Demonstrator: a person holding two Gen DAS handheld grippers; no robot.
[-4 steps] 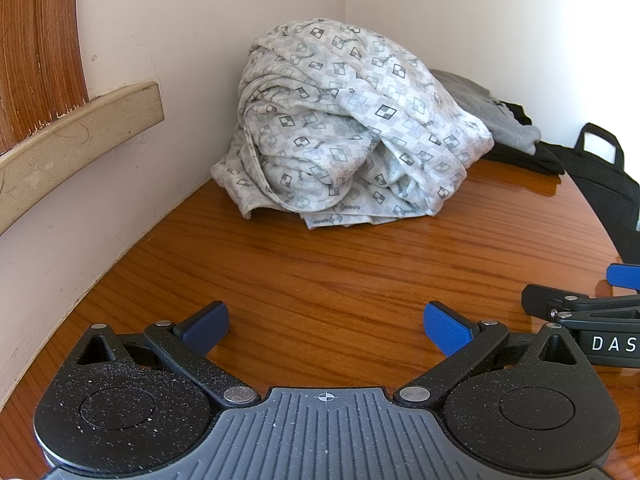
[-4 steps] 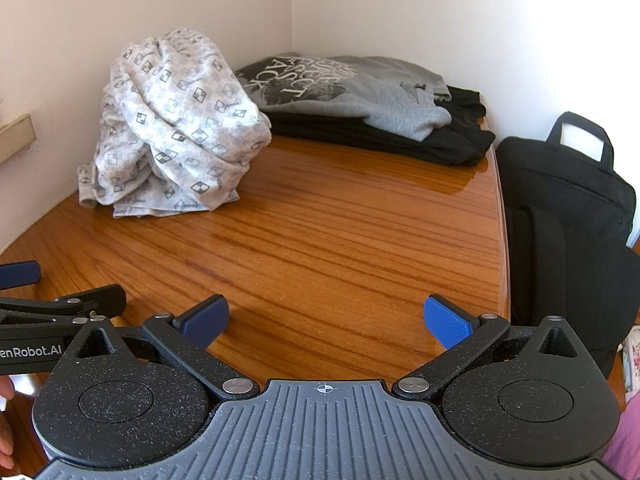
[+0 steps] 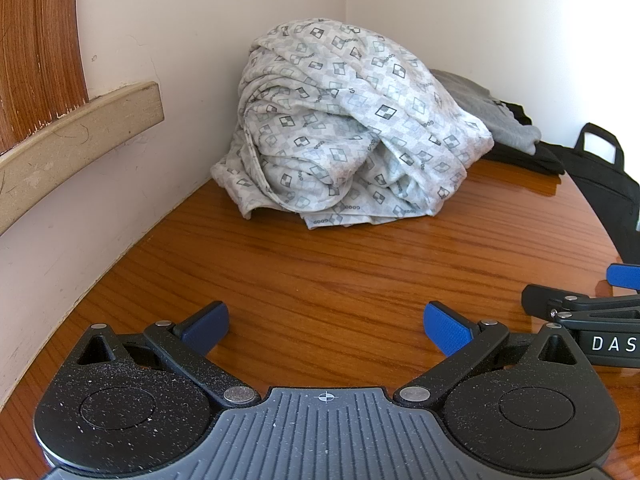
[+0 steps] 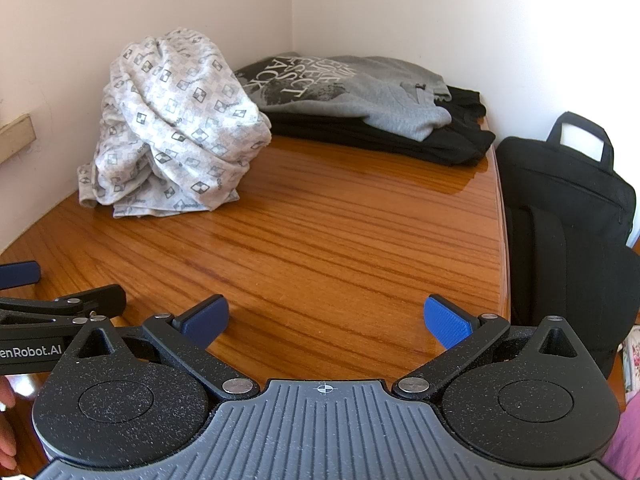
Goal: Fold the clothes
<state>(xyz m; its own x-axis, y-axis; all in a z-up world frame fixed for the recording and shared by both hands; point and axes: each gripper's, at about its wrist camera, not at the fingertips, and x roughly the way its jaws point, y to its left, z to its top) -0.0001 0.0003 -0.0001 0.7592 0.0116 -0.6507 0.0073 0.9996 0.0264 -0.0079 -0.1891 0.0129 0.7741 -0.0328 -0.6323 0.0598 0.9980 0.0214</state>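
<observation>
A crumpled white garment with a grey diamond print (image 3: pixel 344 128) (image 4: pixel 176 132) lies heaped against the wall at the far left of the wooden table (image 3: pixel 360 264) (image 4: pixel 340 232). My left gripper (image 3: pixel 326 326) is open over bare wood, well short of the heap, nothing between its blue pads. My right gripper (image 4: pixel 326 322) is open too, to the right of the left one, over bare wood. Each gripper's side shows at the edge of the other's view.
A folded grey sweatshirt (image 4: pixel 360 88) lies on folded black clothes (image 4: pixel 440 140) in the far corner. A black bag (image 4: pixel 568 216) stands off the table's right edge. A beige ledge (image 3: pixel 80 132) juts from the left wall. A hand (image 4: pixel 6 420) shows at bottom left.
</observation>
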